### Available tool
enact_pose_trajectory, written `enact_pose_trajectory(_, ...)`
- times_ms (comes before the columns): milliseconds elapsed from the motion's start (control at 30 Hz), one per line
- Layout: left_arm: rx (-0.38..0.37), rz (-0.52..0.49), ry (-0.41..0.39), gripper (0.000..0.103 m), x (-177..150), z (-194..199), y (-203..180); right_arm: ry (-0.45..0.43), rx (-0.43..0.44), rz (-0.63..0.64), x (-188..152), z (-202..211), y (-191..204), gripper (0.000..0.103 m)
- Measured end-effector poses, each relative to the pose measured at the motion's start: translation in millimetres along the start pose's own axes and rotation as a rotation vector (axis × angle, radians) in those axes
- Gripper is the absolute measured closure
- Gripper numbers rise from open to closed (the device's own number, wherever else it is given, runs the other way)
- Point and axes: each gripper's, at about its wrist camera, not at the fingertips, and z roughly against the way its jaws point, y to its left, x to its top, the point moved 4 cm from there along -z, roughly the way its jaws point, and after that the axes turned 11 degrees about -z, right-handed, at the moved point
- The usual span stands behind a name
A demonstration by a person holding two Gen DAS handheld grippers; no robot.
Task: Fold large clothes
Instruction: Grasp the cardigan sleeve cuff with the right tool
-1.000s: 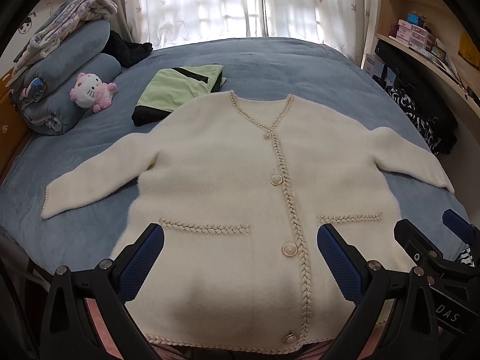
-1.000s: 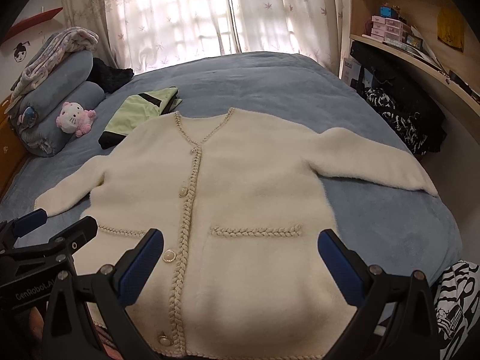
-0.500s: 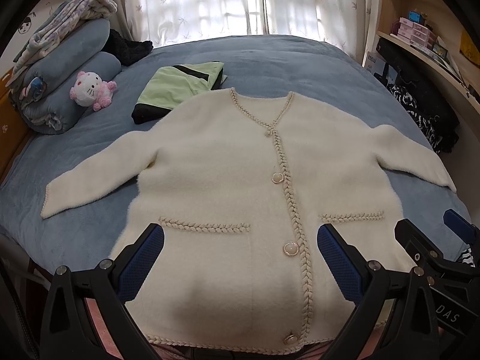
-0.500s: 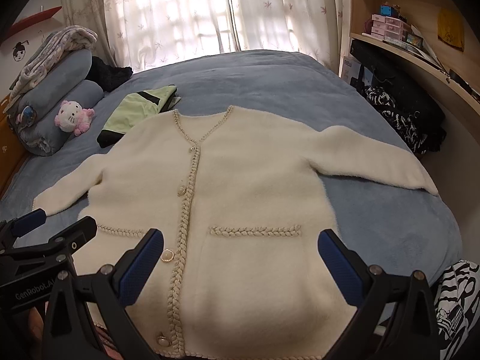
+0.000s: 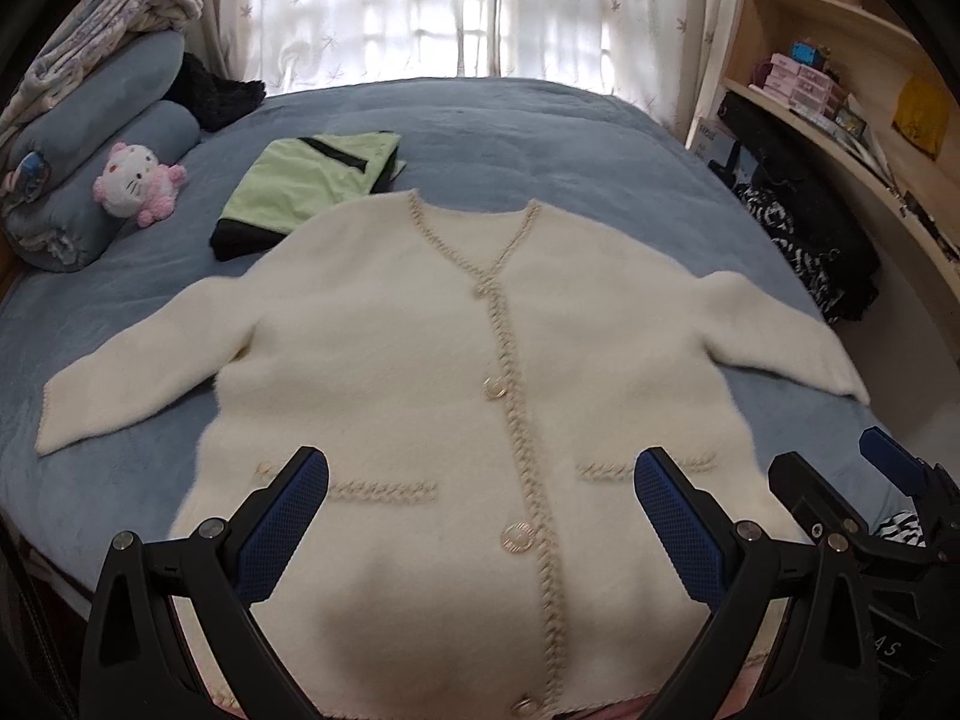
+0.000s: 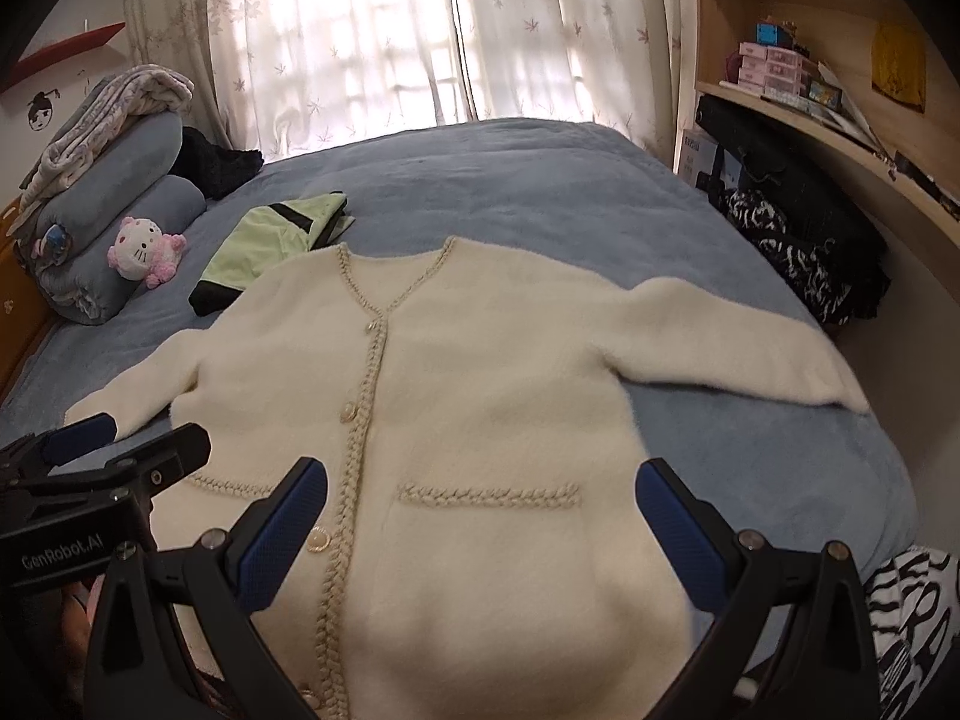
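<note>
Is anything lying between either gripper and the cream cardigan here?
Nothing visible. Both the left gripper and right gripper are open above the cardigan, which lies flat. The green garment sits beyond its shoulder.

A blue bed (image 5: 540,138) carries a folded green garment (image 5: 306,180), a pink-and-white plush (image 5: 135,183) leaning on rolled blue bedding (image 5: 90,138), and a black bundle (image 5: 216,93). Sheer curtains (image 6: 384,36) glow behind; wooden shelves (image 6: 798,90) hold boxes (image 6: 771,66).

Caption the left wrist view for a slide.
Left gripper, jaws open, above a cream cardigan spread flat on a blue bed.
</note>
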Motion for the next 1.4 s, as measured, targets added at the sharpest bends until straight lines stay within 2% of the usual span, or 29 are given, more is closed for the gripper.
enact_pose_trajectory(133, -0.005, -0.045, -0.083, 0.002, 26, 4, -17, -0.088, -0.06, 0.055, 21, 9, -6, 0.0)
enact_pose_trajectory(300, 0.0, -0.099, -0.145, 0.001, 70, -1, -37, -0.207, -0.208, 0.117, 52, 14, -26, 0.0)
enact_pose_trajectory(333, -0.002, -0.109, -0.156, 0.001, 79, -4, -43, -0.236, -0.232, 0.114, 60, 14, -33, 0.0)
enact_pose_trajectory(400, -0.001, -0.125, -0.189, 0.001, 94, -10, -52, -0.279, -0.226, 0.082, 72, 16, -46, 0.0)
enact_pose_trajectory(467, 0.003, -0.142, -0.217, 0.001, 107, -19, -63, -0.323, -0.233, 0.004, 86, 15, -69, 0.0)
enact_pose_trajectory(600, -0.032, -0.148, -0.191, 0.001, 126, -51, -86, -0.27, -0.24, -0.141, 107, -8, -118, 0.0)
enact_pose_trajectory(700, -0.073, -0.153, -0.157, 0.001, 136, -82, -107, -0.261, -0.291, -0.215, 115, -29, -151, 0.0)
enact_pose_trajectory(800, -0.082, -0.17, -0.149, 0.001, 140, -108, -129, -0.231, -0.317, -0.282, 117, -50, -185, 0.0)
enact_pose_trajectory(867, -0.072, -0.181, -0.144, 0.001, 145, -128, -144, -0.169, -0.335, -0.328, 118, -69, -211, 0.0)
enact_pose_trajectory(933, -0.078, -0.174, -0.132, 0.001, 146, -143, -157, -0.145, -0.346, -0.399, 117, -87, -241, 0.0)
enact_pose_trajectory(1000, -0.082, -0.162, -0.115, 0.001, 148, -159, -169, -0.11, -0.373, -0.467, 112, -100, -267, 0.008)
enact_pose_trajectory(1100, -0.07, -0.14, -0.088, 0.001, 151, -181, -184, -0.038, -0.411, -0.594, 101, -125, -310, 0.011)
enact_pose_trajectory(1200, -0.071, -0.126, -0.052, 0.001, 150, -198, -196, -0.006, -0.449, -0.672, 89, -139, -342, 0.016)
enact_pose_trajectory(1233, -0.083, -0.127, -0.037, 0.001, 150, -206, -201, 0.01, -0.437, -0.699, 85, -144, -351, 0.019)
enact_pose_trajectory(1300, -0.091, -0.126, -0.018, 0.002, 148, -217, -207, 0.032, -0.421, -0.76, 78, -152, -368, 0.034)
enact_pose_trajectory(1400, -0.081, -0.134, -0.003, 0.002, 146, -230, -212, 0.05, -0.379, -0.883, 65, -162, -388, 0.037)
